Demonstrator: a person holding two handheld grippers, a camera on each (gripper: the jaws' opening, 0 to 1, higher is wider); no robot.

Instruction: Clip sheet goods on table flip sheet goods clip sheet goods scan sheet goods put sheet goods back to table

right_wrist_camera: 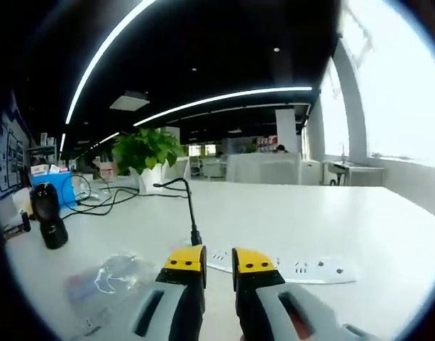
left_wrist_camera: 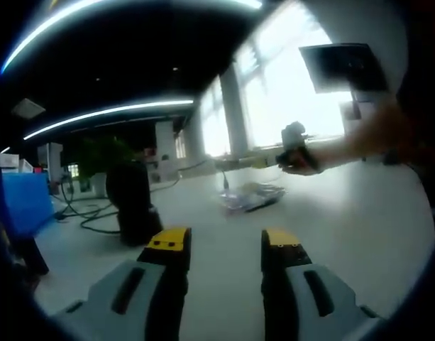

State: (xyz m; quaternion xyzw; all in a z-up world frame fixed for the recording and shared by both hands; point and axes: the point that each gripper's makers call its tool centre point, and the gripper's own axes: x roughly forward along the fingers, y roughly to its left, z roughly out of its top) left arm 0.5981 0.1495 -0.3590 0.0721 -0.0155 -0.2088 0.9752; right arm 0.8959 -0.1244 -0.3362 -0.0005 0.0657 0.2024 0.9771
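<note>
The sheet goods, a crinkled clear plastic packet (left_wrist_camera: 249, 195), lie flat on the white table (left_wrist_camera: 359, 227) ahead of my left gripper (left_wrist_camera: 224, 245). That gripper hovers over the table, open and wide apart, nothing between its yellow-tipped jaws. Past the packet, a person's hand holds the right gripper (left_wrist_camera: 296, 148) above the table. In the right gripper view the packet (right_wrist_camera: 107, 280) lies low and left of my right gripper (right_wrist_camera: 218, 261). Its jaws stand a narrow gap apart and hold nothing.
A black scanner on a stand (left_wrist_camera: 135, 202) (right_wrist_camera: 48, 217) rises at the left, with black cables (left_wrist_camera: 89, 213) beside it. A white power strip (right_wrist_camera: 295, 268) and its upright cable (right_wrist_camera: 189, 206) lie just beyond the right jaws. A potted plant (right_wrist_camera: 146, 153) and blue box (right_wrist_camera: 57, 186) sit farther back.
</note>
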